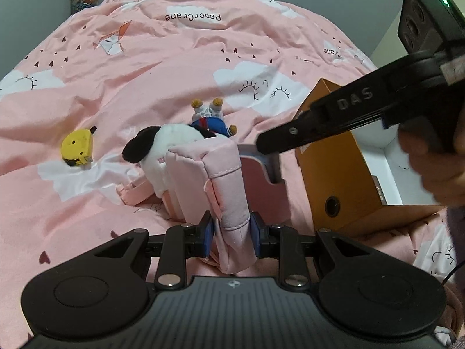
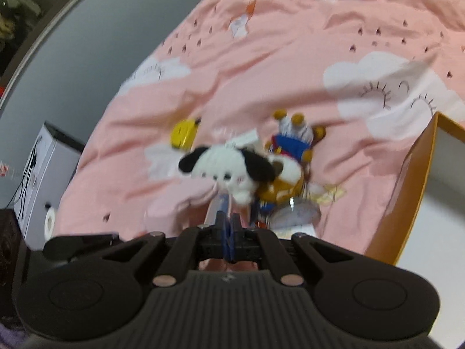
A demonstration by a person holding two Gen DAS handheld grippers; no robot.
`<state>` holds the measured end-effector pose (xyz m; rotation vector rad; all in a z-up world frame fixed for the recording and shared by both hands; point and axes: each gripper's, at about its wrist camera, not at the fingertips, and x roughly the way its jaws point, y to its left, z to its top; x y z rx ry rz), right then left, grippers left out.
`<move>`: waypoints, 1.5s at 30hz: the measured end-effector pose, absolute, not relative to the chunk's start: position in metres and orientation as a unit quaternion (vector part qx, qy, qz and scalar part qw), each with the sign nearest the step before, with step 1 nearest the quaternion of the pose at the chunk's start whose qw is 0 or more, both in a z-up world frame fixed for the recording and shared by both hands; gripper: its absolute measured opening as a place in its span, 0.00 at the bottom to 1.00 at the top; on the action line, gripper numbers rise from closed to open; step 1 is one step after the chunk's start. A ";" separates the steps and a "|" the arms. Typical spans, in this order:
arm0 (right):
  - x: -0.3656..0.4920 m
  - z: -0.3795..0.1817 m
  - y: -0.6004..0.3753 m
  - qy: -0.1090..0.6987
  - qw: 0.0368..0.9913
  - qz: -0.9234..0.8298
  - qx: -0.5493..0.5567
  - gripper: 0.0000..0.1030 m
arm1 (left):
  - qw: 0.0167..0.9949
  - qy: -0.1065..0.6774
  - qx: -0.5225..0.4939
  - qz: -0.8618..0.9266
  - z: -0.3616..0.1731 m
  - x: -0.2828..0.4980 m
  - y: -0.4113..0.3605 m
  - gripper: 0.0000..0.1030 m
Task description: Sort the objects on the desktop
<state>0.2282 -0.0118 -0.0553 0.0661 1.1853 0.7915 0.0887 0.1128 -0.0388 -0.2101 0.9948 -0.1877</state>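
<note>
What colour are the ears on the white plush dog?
Black. Both ears of the plush dog show in the right wrist view, though blurred; the left wrist view shows one more sharply.

Tape measure (image 1: 78,147) left of the plush dog (image 1: 162,145) — box (image 1: 343,174) right, all on the bedspread (image 1: 174,67).

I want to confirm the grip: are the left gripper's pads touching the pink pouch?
Touching. In the left wrist view, both blue pads of the left gripper press against the sides of the pink pouch, with no gap showing on either side.

"PaperCrane" on bedspread (image 1: 191,17), "DAS" on right claw (image 1: 268,147)
</note>
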 end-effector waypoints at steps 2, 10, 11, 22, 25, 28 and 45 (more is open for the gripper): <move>0.227 -0.057 -0.013 0.540 0.758 0.364 0.041 0.08 | 0.870 0.475 -0.098 -0.089 -0.039 0.089 0.111 0.29; 0.202 -0.076 -0.030 0.500 0.777 0.361 0.127 0.26 | 0.874 0.467 -0.099 -0.089 -0.043 0.090 0.109 0.29; 0.199 -0.078 -0.033 0.496 0.779 0.358 0.136 0.28 | 0.875 0.466 -0.098 -0.090 -0.044 0.090 0.108 0.29; 0.174 -0.093 -0.038 0.467 0.802 0.358 0.105 0.38 | 0.877 0.459 -0.111 -0.085 -0.047 0.089 0.112 0.29; 0.169 -0.099 -0.036 0.461 0.810 0.350 0.090 0.38 | 0.878 0.459 -0.102 -0.088 -0.048 0.087 0.111 0.29; 0.171 -0.101 -0.033 0.463 0.813 0.344 0.083 0.38 | 0.880 0.458 -0.096 -0.084 -0.048 0.086 0.109 0.30; 0.177 -0.102 -0.020 0.452 0.838 0.300 0.054 0.25 | 0.883 0.461 -0.075 -0.050 -0.041 0.081 0.105 0.33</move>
